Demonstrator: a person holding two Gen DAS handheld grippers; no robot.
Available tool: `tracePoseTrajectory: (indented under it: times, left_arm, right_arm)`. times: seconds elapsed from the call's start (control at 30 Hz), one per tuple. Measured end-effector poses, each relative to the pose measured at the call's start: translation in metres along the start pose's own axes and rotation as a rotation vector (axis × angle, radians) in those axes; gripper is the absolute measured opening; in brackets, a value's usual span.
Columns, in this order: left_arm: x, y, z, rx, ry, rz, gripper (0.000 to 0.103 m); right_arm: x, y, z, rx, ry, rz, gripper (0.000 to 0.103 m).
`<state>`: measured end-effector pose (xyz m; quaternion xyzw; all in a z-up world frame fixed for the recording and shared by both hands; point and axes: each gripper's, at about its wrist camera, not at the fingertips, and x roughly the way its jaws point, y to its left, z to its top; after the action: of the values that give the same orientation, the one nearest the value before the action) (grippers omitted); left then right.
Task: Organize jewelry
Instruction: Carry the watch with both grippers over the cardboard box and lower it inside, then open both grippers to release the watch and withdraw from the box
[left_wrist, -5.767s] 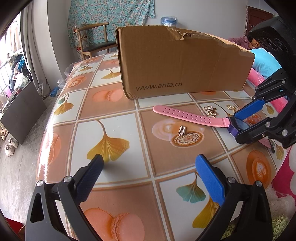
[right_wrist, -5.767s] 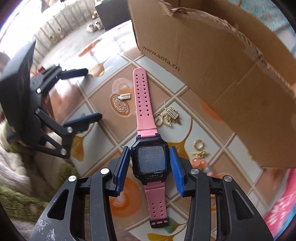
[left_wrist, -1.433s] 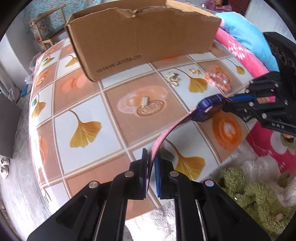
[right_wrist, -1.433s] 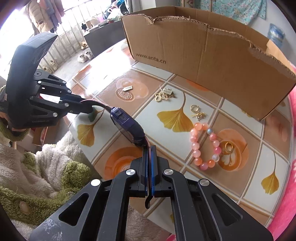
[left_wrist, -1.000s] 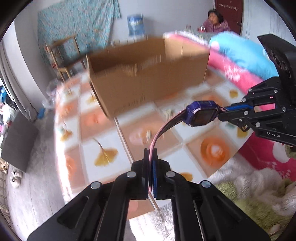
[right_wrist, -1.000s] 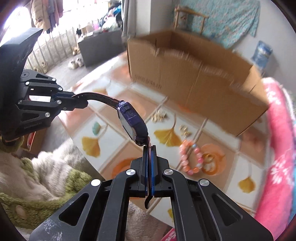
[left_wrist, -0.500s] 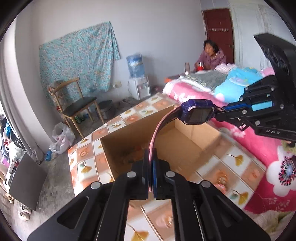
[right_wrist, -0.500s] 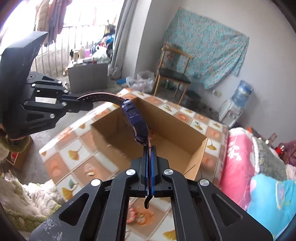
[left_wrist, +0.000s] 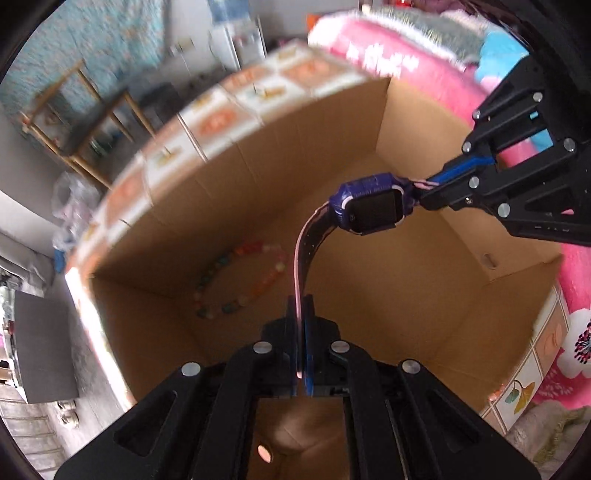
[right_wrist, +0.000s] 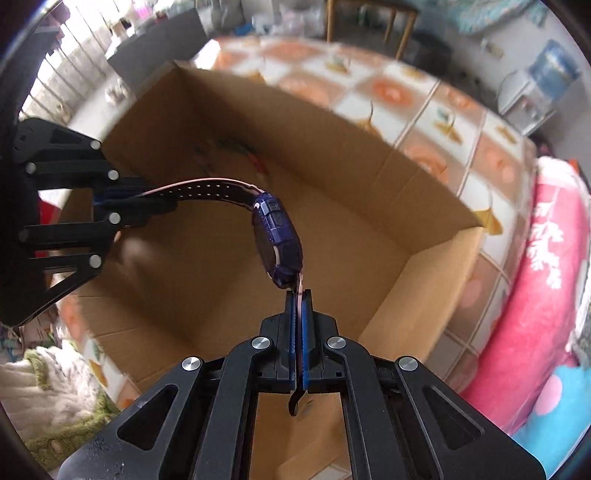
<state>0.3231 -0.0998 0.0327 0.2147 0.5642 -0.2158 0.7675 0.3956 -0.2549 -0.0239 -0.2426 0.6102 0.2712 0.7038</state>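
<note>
Now watch (left_wrist: 373, 210) hung over open box (left_wrist: 424, 122), carried there from the table.
Each strap end was pinched: left gripper (left_wrist: 301, 321) clenched on the long strap, right gripper (right_wrist: 300, 314) clenched on the short one, watch arched between them in the air. A second earlier the pair was still out over the table; judged next: lower and release. Box already held a bead necklace (left_wrist: 240, 284) on its floor; nothing else clear inside.
</note>
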Motion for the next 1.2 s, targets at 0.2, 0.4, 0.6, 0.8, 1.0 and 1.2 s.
tracePoseTrajectory:
  times: [0.2, 0.4, 0.6, 0.8, 1.0, 1.2]
  left_arm:
    - [0.038, 0.019, 0.019, -0.075, 0.127, -0.098, 0.003]
    - [0.058, 0.034, 0.017, -0.131, 0.191, -0.114, 0.007]
    - [0.060, 0.040, 0.007, -0.145, 0.209, -0.122, 0.035]
    - [0.025, 0.053, 0.001, -0.209, 0.099, -0.138, 0.054]
    - [-0.047, 0.048, -0.023, -0.206, -0.068, -0.091, 0.070]
    - [-0.136, 0.034, -0.078, -0.216, -0.300, -0.052, 0.084]
  right_arm:
    - [0.031, -0.009, 0.021, -0.024, 0.079, -0.015, 0.004]
    - [0.029, -0.012, 0.023, -0.027, 0.042, -0.061, 0.019]
    - [0.006, -0.012, 0.012, -0.005, -0.023, -0.056, 0.025]
    - [-0.014, -0.005, 0.008, 0.025, -0.080, -0.050, 0.032]
    - [-0.058, 0.003, -0.018, 0.084, -0.208, 0.001, 0.044]
    - [-0.118, 0.025, -0.058, 0.168, -0.433, 0.099, 0.061]
